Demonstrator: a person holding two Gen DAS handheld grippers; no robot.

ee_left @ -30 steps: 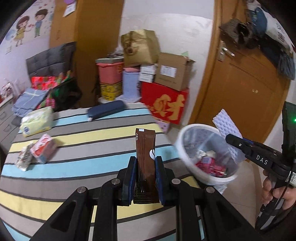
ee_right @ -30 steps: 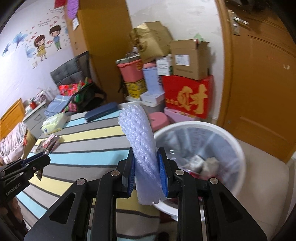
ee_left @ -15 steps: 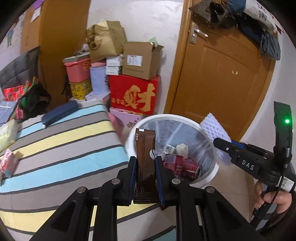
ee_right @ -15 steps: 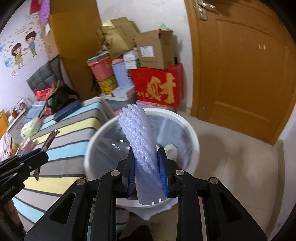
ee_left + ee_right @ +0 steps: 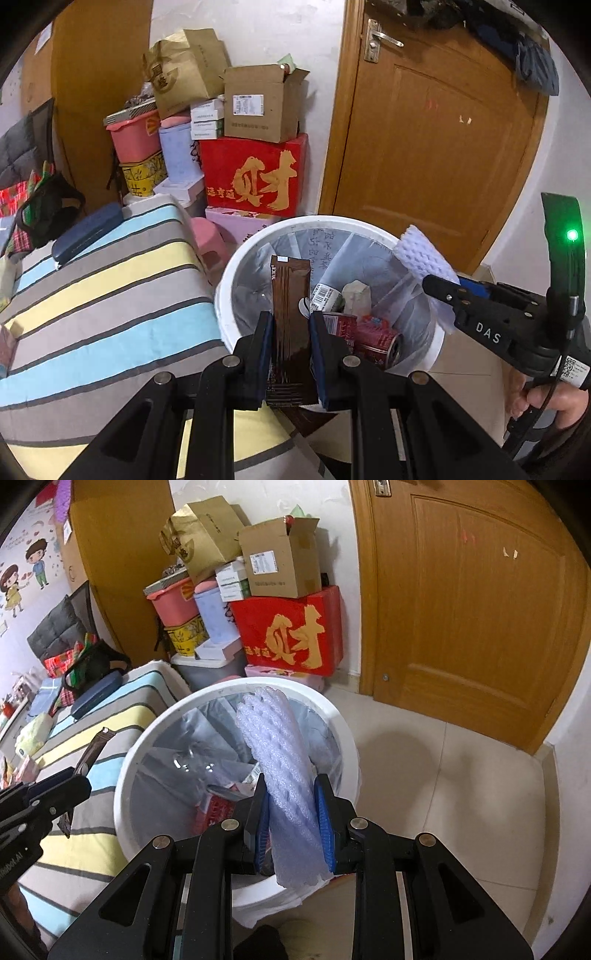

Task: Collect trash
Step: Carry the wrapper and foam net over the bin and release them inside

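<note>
A brown sachet [image 5: 290,317] is clamped in the left hand-held gripper [image 5: 290,347] above the white bin [image 5: 225,273]; foam netting [image 5: 284,775] is pinched by the right hand-held gripper [image 5: 291,823] over the bin's rim, where release risks spilling it outside.

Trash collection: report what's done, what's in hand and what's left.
Done: a red can and scraps lie in the white lined bin. In hand: left claw grips a brown sachet, right claw a white foam net sleeve, both over the bin. Left: release; packets remain on the striped bed.
</note>
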